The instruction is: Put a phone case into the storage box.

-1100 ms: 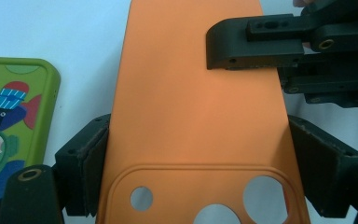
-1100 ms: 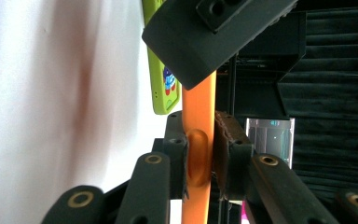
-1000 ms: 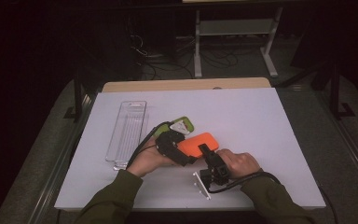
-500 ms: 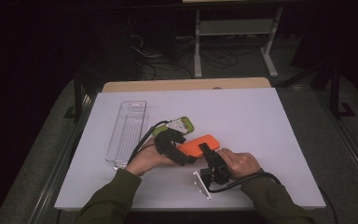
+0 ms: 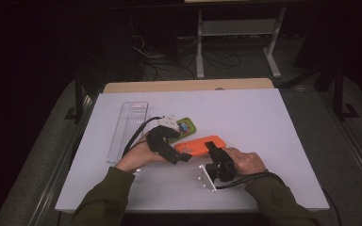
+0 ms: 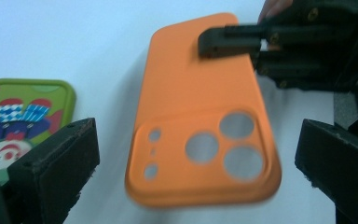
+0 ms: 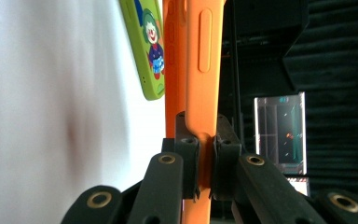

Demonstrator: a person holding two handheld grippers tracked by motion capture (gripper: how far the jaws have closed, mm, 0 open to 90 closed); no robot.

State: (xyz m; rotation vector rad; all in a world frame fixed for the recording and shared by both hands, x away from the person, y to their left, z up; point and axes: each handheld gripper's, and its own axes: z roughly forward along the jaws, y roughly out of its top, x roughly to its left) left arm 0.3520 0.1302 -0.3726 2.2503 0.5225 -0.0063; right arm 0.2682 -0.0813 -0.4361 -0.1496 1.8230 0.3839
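Observation:
An orange phone case (image 5: pixel 199 144) is held just above the white table by its near edge, with my right gripper (image 5: pixel 211 148) shut on it. In the right gripper view the pads (image 7: pixel 190 149) pinch the case's rim (image 7: pixel 205 70). My left gripper (image 5: pixel 181 147) stands at the case's left end, and its jaws have just been opening. In the left gripper view they (image 6: pixel 196 140) stand wide on either side of the camera-hole end (image 6: pixel 191 107) without touching it. Farther off there, the right gripper (image 6: pixel 214 44) is clamped on the case. A green clown-print case (image 5: pixel 186 126) lies behind.
A clear plastic tray (image 5: pixel 128 129) lies lengthwise at the table's left side. The white tabletop (image 5: pixel 264 122) has bare room to the right and at the back. A small white bracket (image 5: pixel 207 176) sits by the right hand. Dark floor with frames and cables lies beyond the far edge.
My left gripper's jaws have gone from shut on the orange case to wide open, and the hand has drawn slightly back to the left. The right gripper has kept its hold and stayed put.

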